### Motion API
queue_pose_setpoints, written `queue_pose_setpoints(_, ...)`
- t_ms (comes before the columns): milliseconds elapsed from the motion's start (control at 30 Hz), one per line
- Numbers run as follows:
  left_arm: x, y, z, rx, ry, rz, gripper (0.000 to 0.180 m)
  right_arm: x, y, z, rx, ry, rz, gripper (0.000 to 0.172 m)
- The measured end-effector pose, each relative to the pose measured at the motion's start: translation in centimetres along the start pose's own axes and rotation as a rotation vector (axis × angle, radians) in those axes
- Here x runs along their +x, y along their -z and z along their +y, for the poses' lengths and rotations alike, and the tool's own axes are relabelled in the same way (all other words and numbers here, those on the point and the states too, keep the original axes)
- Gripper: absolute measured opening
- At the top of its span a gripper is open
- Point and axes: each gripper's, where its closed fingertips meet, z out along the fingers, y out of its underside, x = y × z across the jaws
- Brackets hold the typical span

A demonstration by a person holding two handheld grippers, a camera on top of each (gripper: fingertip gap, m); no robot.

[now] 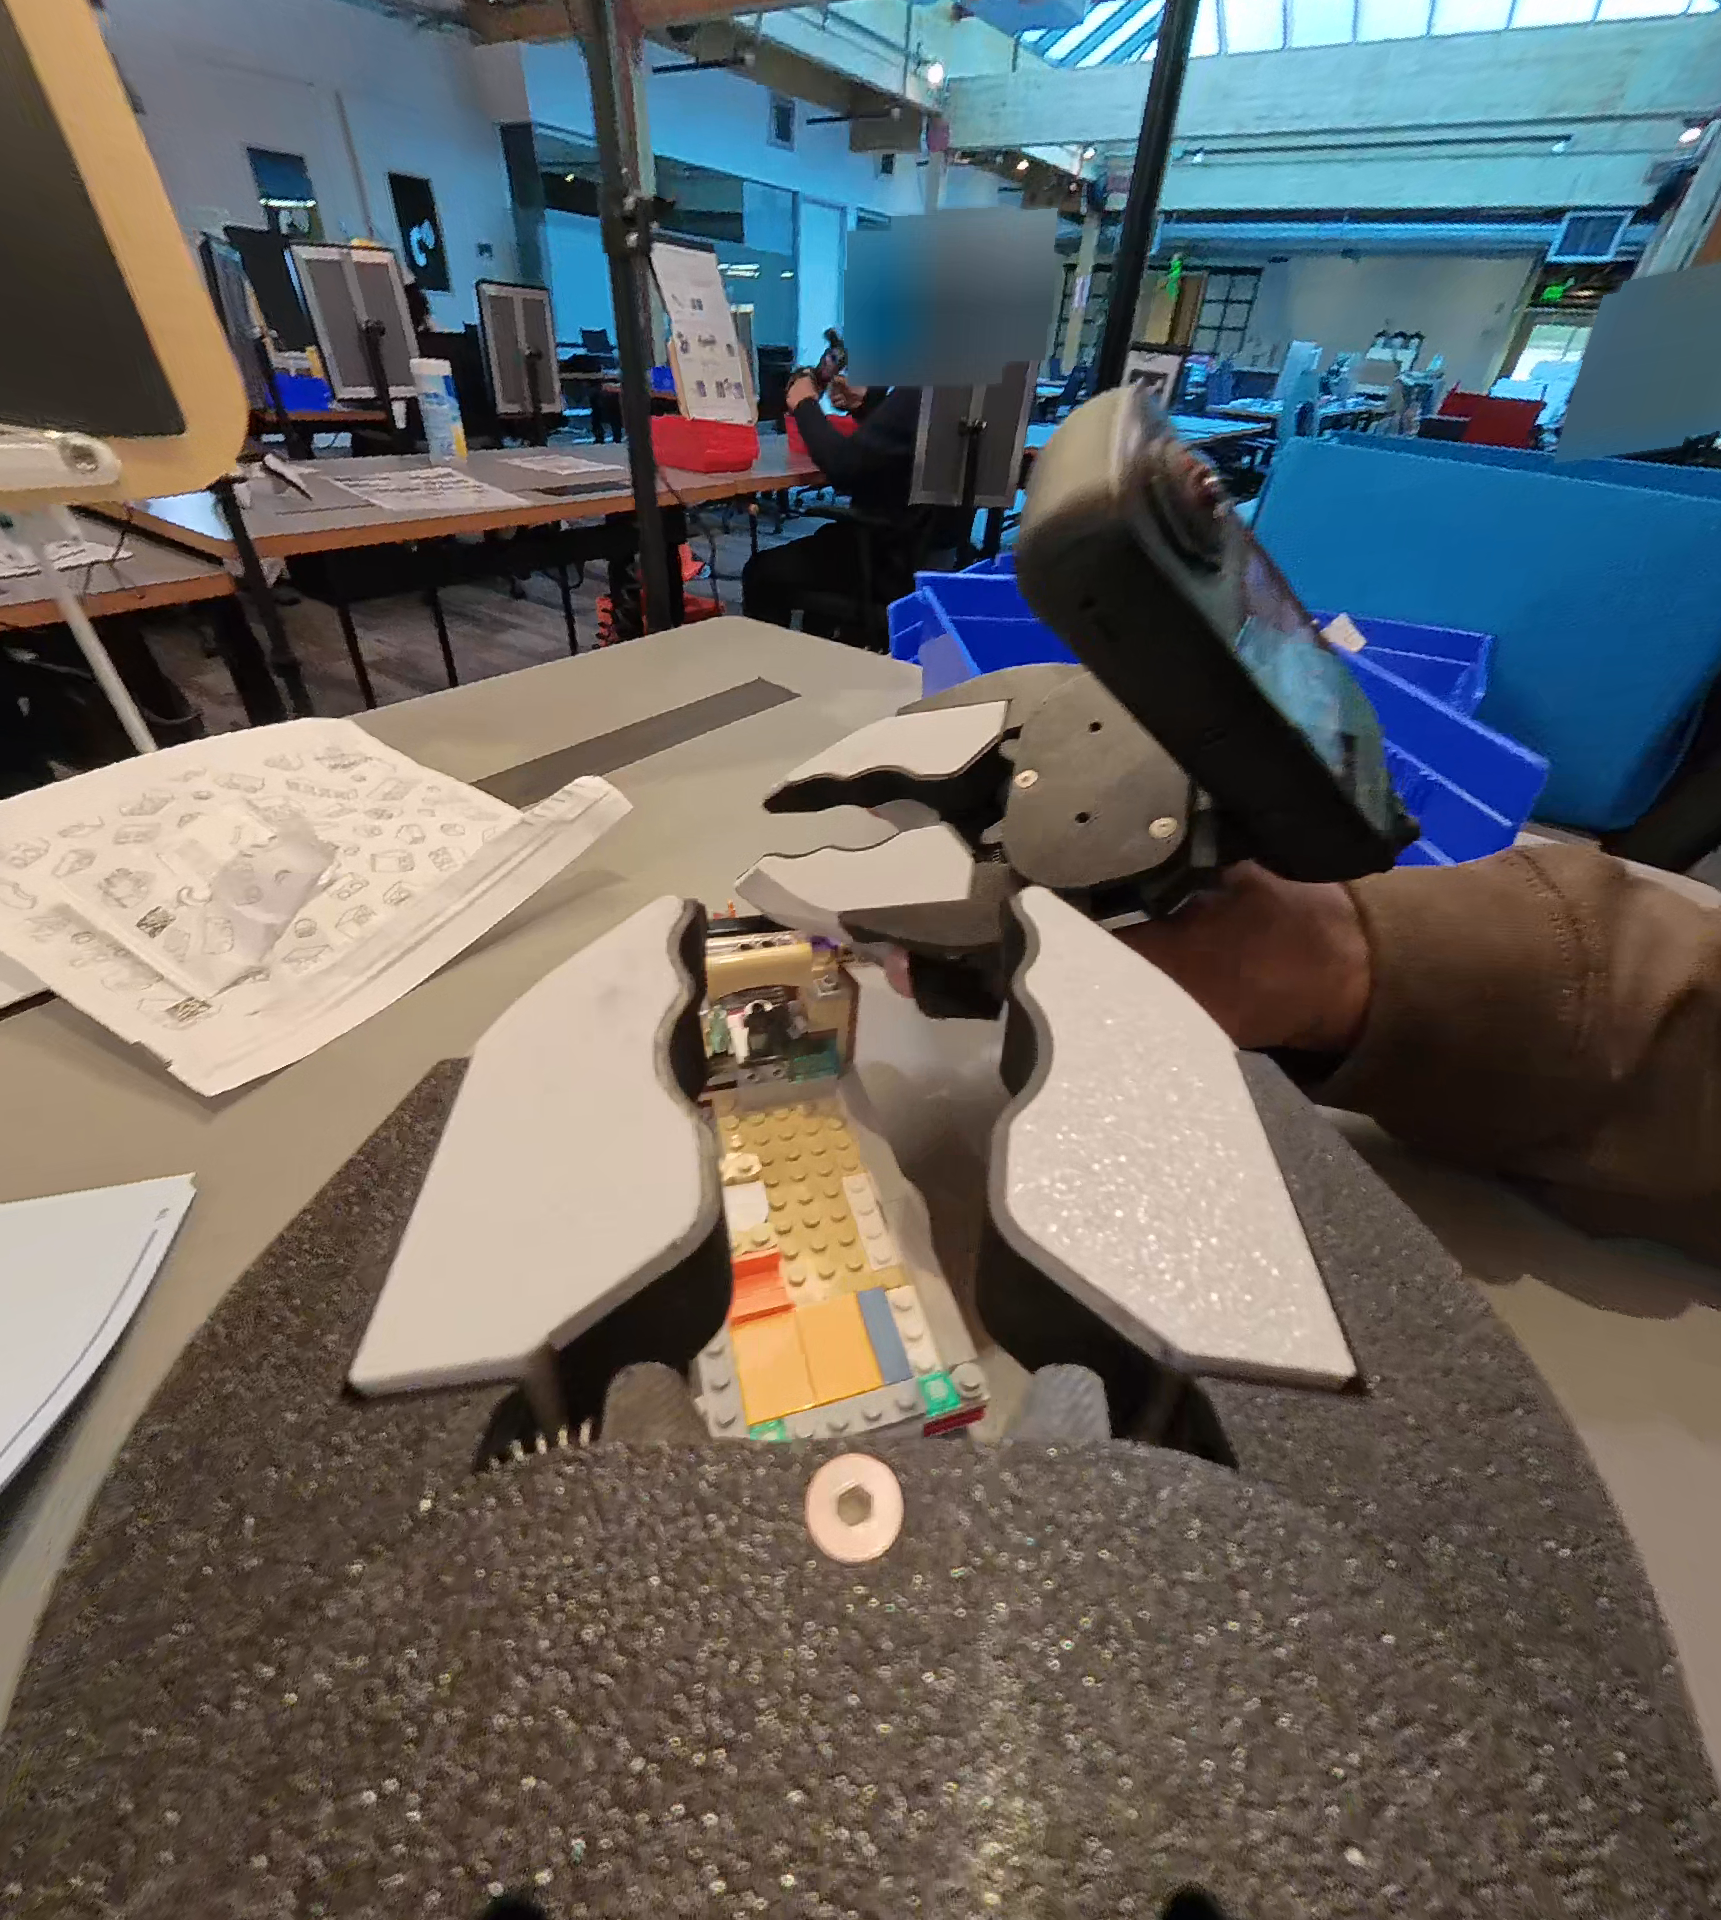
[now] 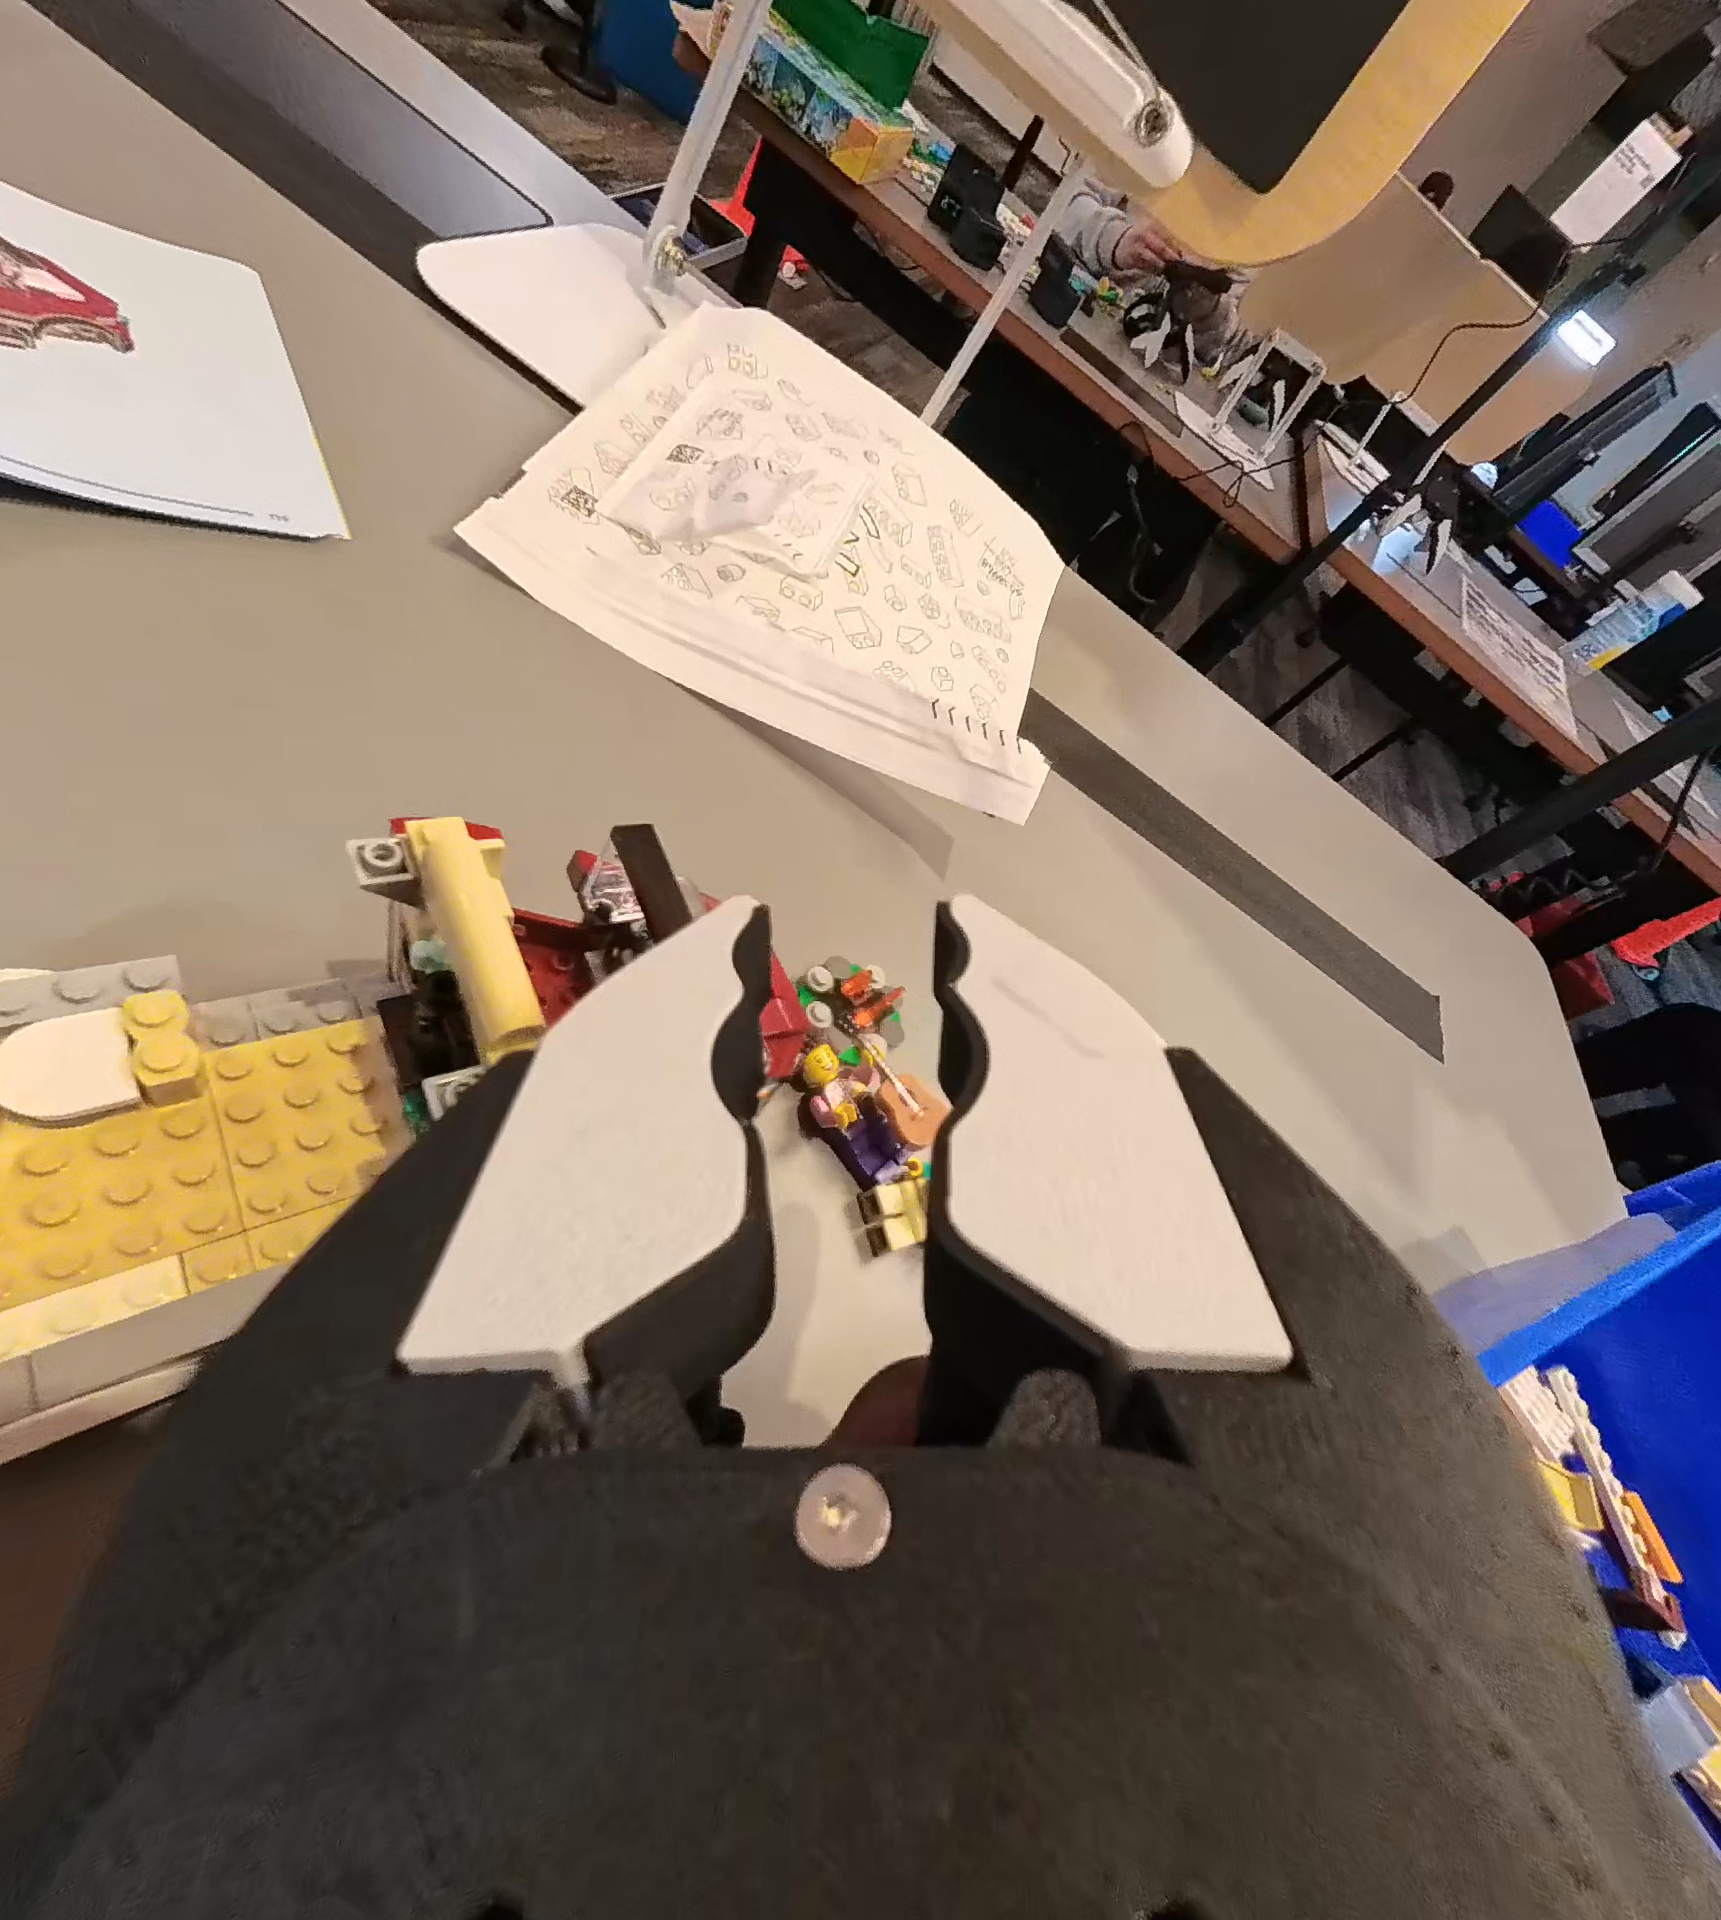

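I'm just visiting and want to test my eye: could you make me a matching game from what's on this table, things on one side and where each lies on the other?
Things:
1. toy figure with guitar
2. brick model
3. printed paper bag
4. blue bin

Places:
A. between the left gripper's fingers
B. at the table's right edge
C. lying below the right gripper's open fingers
D. beside the white lamp base

Pairs: 1-C, 2-A, 3-D, 4-B

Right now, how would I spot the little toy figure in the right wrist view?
Start at the grey table and find the brick model with its tan studded floor. Just right of it, framed between the right gripper's open fingers, lies the toy figure: yellow head, purple legs, a brown guitar.
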Motion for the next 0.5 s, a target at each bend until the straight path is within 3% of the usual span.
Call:
queue_pose_setpoints(267, 3.9, -0.8, -0.5, 0.031, -0.050, 0.118, 0.056, 0.9, -0.2, 0.7, -0.034, 0.012, 0.044, 0.030)
queue_pose_setpoints(500, 3.5, -1.4, 1.0, -0.053, -0.085, 0.072, 0.056, 0.9, -0.2, 0.8, -0.036, 0.018, 0.046, 0.030)
